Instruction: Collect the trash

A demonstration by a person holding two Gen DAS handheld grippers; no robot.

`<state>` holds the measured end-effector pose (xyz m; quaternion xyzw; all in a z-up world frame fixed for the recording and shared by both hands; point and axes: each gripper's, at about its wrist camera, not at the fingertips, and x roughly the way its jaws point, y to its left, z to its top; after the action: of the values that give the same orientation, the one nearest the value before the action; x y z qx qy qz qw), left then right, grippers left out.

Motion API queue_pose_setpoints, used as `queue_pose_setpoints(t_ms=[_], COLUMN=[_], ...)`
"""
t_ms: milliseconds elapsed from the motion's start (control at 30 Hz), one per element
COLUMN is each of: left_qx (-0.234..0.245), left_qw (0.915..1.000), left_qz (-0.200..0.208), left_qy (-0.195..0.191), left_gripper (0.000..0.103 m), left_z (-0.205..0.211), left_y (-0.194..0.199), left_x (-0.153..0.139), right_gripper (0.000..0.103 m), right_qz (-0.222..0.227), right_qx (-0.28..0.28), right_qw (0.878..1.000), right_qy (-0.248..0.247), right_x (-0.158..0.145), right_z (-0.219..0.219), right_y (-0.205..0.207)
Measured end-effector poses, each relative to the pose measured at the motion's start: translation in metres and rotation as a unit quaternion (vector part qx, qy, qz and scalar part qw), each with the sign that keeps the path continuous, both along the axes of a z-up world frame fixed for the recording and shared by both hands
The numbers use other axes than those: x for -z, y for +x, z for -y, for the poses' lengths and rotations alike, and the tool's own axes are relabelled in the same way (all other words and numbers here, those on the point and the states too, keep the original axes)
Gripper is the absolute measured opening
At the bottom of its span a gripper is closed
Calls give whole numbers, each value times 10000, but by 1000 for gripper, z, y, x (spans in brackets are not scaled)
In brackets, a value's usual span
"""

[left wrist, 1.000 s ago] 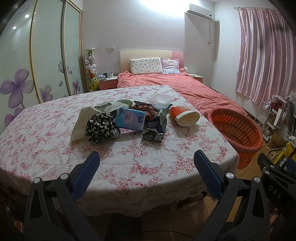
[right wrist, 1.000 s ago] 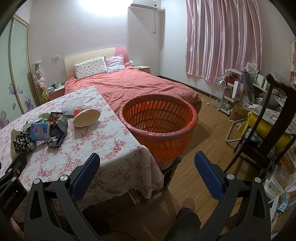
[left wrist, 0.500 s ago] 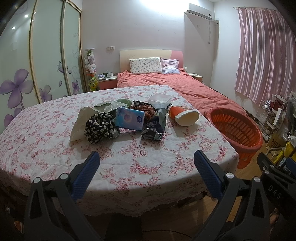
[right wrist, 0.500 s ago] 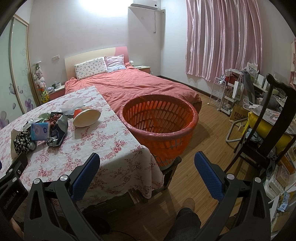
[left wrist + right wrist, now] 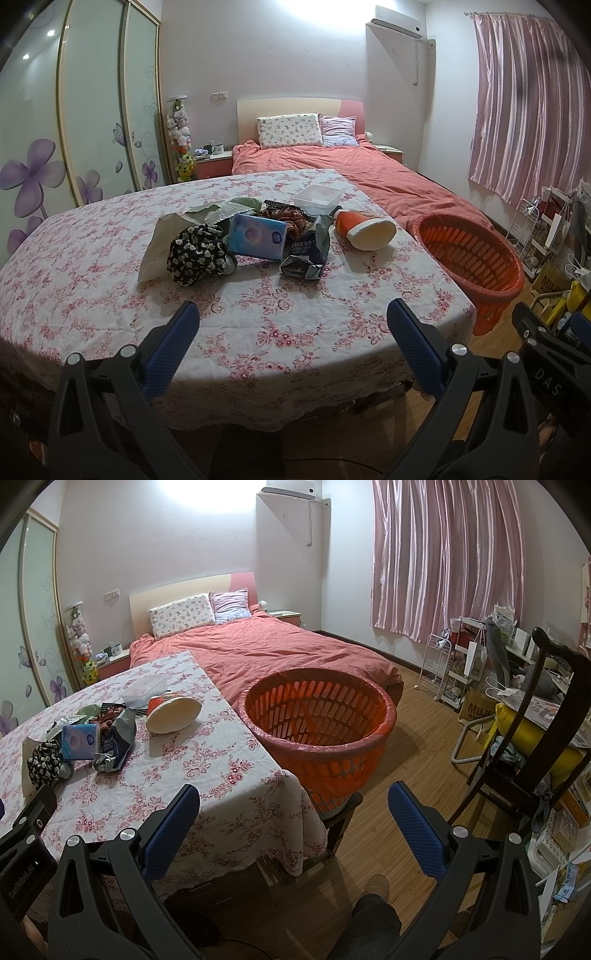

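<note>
Both grippers open and empty; trash heaped mid-table

Centrally in the left wrist view, one heap of trash sits on the floral-clothed table (image 5: pixel 110 295), well apart from both grippers. Counting the pieces that can be told apart: one blue tissue pack (image 5: pixel 256 237), one crumpled dark foil snack bag (image 5: pixel 306 255), one black-and-white flowered cloth bundle (image 5: pixel 197 255), one beige paper bag (image 5: pixel 157 248) at the heap's left side, one clear plastic tray (image 5: pixel 318 196) at its back, and one orange paper cup (image 5: pixel 364 230) lying on its side just right of the heap. More wrappers lie under and behind these, too tangled to count.

One orange slotted basket (image 5: pixel 317 734) stands just beside the table's right edge, at the centre of the right wrist view, with one bed (image 5: pixel 266 653) behind it.

At the bottom of the left wrist view, the left gripper (image 5: pixel 291 317) hovers over the near part of the table, its two blue-padded fingers spread wide, holding and touching nothing. At the bottom of the right wrist view, the right gripper (image 5: pixel 293 797) has its two fingers equally wide apart, also empty, framing the table corner and the basket's base.
</note>
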<state>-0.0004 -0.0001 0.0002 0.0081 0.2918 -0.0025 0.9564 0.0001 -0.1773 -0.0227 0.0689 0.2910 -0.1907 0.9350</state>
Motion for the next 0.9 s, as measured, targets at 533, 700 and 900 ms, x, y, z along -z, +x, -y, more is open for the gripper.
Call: queue_pose_setpoints(t_ms=[533, 700, 900], left_qx=[-8, -72, -127], left_qw=[10000, 9999, 9996], left_qz=[-31, -90, -210], left_qy=[-6, -2, -126], left_gripper=[99, 99, 99], left_z=[2, 1, -16], left_y=[-3, 1, 12], left_x=[-1, 5, 14], right_gripper=[101, 101, 101], right_qz=[-3, -23, -31], right_qx=[-4, -36, -165], right_qw=[10000, 10000, 9998], right_qy=[8, 87, 74], right_x=[2, 5, 10], right_z=[2, 2, -1], right_y=[1, 4, 13])
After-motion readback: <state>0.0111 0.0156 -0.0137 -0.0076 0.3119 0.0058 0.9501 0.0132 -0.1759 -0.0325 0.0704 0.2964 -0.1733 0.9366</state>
